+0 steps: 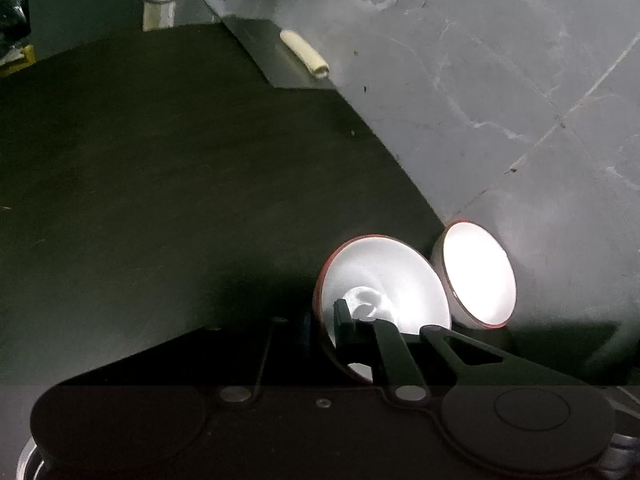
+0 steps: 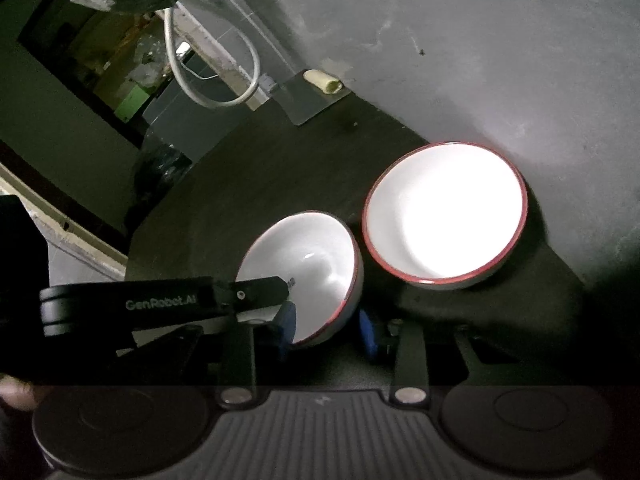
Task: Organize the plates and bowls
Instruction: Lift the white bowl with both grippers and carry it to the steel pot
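On the left, the left gripper (image 2: 286, 282) reaches in from the side. Its two fingers are pinched together on the rim of the tipped bowl (image 2: 316, 276). This bowl is white with a red edge and leans on the dark table (image 2: 248, 168). Its low edge sits between the blue pads of the right gripper (image 2: 328, 330). I cannot tell if those pads squeeze it. Just to the right, the other bowl (image 2: 444, 216) sits flat near the grey wall (image 2: 480, 60).

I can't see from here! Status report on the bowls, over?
Left tool shut on near bowl rim, bowl tilted. Right tool straddles it, contact unclear. Second bowl upright, close beside. Over.
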`<state>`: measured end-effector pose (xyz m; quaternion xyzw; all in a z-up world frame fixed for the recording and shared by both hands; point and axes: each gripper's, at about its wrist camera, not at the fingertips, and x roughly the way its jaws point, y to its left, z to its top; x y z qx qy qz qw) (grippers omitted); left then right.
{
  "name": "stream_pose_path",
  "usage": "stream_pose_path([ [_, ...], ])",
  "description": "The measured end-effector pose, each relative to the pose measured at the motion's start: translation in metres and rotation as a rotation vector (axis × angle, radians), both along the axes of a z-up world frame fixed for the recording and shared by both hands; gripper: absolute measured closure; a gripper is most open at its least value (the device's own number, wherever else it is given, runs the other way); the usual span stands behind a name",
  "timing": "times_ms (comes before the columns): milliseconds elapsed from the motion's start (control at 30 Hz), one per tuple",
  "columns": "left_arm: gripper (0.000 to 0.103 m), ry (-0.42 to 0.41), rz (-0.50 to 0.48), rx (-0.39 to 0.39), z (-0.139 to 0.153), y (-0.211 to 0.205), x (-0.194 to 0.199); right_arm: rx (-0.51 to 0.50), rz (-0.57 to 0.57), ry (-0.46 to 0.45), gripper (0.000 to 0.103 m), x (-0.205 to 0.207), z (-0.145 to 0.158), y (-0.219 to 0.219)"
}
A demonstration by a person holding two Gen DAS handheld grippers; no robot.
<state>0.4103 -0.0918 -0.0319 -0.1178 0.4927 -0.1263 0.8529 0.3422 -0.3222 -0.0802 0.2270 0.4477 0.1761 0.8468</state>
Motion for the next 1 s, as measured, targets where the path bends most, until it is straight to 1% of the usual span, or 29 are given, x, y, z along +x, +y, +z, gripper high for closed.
stream_pose_path([
  [100, 0.092, -0.057, 0.004, -0.005, 0.013, 0.003, -0.01, 0.003, 0.014, -0.043, 0.065, -0.008, 0.01, 0.002],
  [233, 0.092, -0.158, 0.023, -0.017, 0.038, 0.011, -0.031, 0.009, 0.03, -0.141, 0.065, -0.024, 0.033, 0.006],
  [367, 0.092, -0.28, 0.038, -0.019, 0.067, 0.019, -0.063, 0.006, 0.044, -0.243, 0.068, -0.045, 0.061, 0.013],
  [500, 0.092, -0.37, 0.061, -0.023, 0.096, 0.028, -0.101, 0.001, 0.064, -0.317, 0.072, -0.072, 0.09, 0.022],
  [633, 0.092, -0.43, 0.1, -0.039, 0.119, 0.038, -0.144, -0.014, 0.088, -0.38, 0.076, -0.109, 0.115, 0.033],
  [733, 0.092, -0.469, 0.125, -0.045, 0.129, 0.046, -0.176, -0.03, 0.113, -0.424, 0.077, -0.139, 0.131, 0.043],
  [1000, 0.092, -0.536, 0.192, -0.104, 0.134, 0.067, -0.258, -0.09, 0.171, -0.471, 0.077, -0.205, 0.153, 0.07],
])
